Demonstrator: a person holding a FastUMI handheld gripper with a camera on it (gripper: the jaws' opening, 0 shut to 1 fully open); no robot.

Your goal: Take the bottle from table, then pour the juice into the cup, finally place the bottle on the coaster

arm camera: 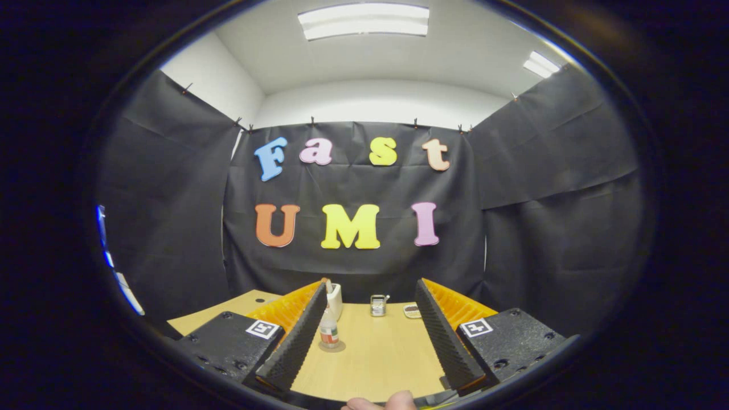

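A small clear bottle (329,333) with a white cap and a red-and-white label stands upright on a round brown coaster (332,346) on the wooden table (381,353). It sits right beside the inner face of my left finger, apart from the right one. A white cup (336,300) stands just beyond the bottle, partly hidden by the left fingertip. My gripper (370,290) is open wide, with nothing pressed between its fingers.
Beyond the fingers, near the table's far edge, stand a small metallic container (377,305) and a small shallow dish (411,311). Black cloth walls close the booth behind and on both sides. A person's fingertip (393,401) shows below the gripper.
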